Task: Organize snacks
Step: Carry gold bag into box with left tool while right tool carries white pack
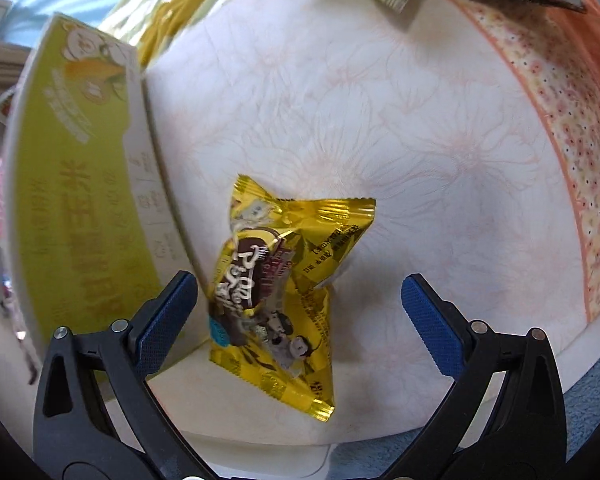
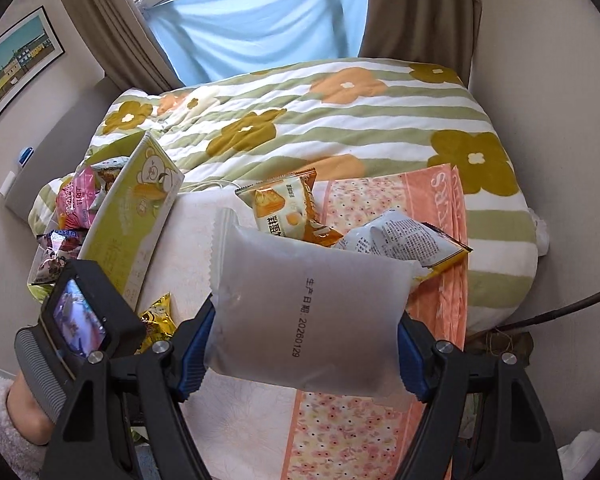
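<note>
My left gripper (image 1: pixel 300 300) is open, its blue pads either side of a gold-wrapped chocolate snack (image 1: pixel 284 288) that lies on the white floral cloth (image 1: pixel 400 140); neither pad touches it. The same gold snack shows in the right wrist view (image 2: pixel 158 314), beside the left gripper's body. My right gripper (image 2: pixel 304 344) is shut on a white frosted snack packet (image 2: pixel 304 312) and holds it above the cloth. A yellow-green bear-printed box (image 1: pixel 80 200) stands just left of the gold snack; it also shows in the right wrist view (image 2: pixel 136 220).
An orange snack bag (image 2: pixel 288 208) and a white-and-black printed bag (image 2: pixel 400 240) lie behind the held packet. Pink and other wrapped snacks (image 2: pixel 72 216) are heaped left of the box. A green-striped flowered quilt (image 2: pixel 340 128) covers the bed; an orange floral towel (image 2: pixel 432 208) lies to the right.
</note>
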Tool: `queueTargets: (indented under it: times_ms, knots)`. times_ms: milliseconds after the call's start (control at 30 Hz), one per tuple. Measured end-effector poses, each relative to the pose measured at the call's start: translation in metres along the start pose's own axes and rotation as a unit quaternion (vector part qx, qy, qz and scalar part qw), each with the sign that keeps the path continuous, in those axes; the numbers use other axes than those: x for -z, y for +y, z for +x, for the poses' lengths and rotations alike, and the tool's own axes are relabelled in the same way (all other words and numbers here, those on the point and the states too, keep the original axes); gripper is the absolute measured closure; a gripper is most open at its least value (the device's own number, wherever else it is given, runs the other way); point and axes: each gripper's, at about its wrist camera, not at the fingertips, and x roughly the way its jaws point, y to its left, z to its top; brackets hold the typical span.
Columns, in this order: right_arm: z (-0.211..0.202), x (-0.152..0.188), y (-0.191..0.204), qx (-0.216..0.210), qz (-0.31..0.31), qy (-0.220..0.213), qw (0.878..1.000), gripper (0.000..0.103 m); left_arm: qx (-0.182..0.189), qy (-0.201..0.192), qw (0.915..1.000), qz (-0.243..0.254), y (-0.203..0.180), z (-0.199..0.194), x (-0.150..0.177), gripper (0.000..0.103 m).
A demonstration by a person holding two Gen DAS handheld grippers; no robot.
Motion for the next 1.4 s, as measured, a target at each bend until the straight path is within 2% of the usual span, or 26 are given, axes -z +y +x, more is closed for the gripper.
queueTargets:
  times_ms: [133,200,233,267,500,667,767,900,1100,1200,1300,1400]
  knots:
    - [0.002,-0.001,0.003,-0.008,-0.012,-0.004,1.0,0.03,0.012,0.001,0.9999,-0.013,0.003,0.008,-0.003,0.004]
    - [0.001,-0.001,0.006,-0.012,-0.018,-0.005,1.0,0.03,0.053,-0.006,0.9981,-0.032,0.008,0.005,-0.002,0.026]
    - [0.001,-0.002,0.008,-0.014,-0.022,-0.006,1.0,0.03,0.069,-0.008,0.9969,-0.037,0.01,0.004,-0.001,0.045]
    - [0.001,-0.002,0.009,-0.015,-0.024,-0.007,1.0,0.03,0.087,-0.007,0.9953,-0.042,0.011,0.005,-0.001,0.044]
    - [-0.002,0.001,0.018,-0.022,-0.036,-0.01,0.999,0.03,0.116,-0.039,0.99,-0.07,0.024,-0.006,0.013,0.048]
    - [-0.01,0.001,0.028,-0.024,-0.048,-0.015,0.998,0.03,0.127,-0.097,0.982,-0.101,0.043,-0.051,0.024,0.048]
    - [-0.016,-0.001,0.037,-0.027,-0.057,-0.024,0.998,0.03,0.142,-0.136,0.972,-0.129,0.065,-0.085,0.033,0.048]
    - [-0.024,-0.007,0.053,-0.034,-0.073,-0.036,0.996,0.03,0.153,-0.19,0.9552,-0.168,0.101,-0.132,0.052,0.048]
    - [-0.032,-0.025,0.1,-0.056,-0.112,-0.057,0.99,0.03,0.128,-0.237,0.9382,-0.217,0.172,-0.177,0.082,0.048]
    - [-0.032,-0.034,0.13,-0.07,-0.129,-0.066,0.987,0.03,0.11,-0.242,0.9338,-0.239,0.214,-0.178,0.092,0.048]
    - [-0.028,-0.043,0.161,-0.084,-0.14,-0.072,0.984,0.03,0.117,-0.244,0.9282,-0.255,0.255,-0.17,0.095,0.048]
    - [-0.02,-0.051,0.19,-0.089,-0.148,-0.074,0.982,0.03,0.113,-0.24,0.9289,-0.259,0.289,-0.16,0.097,0.048]
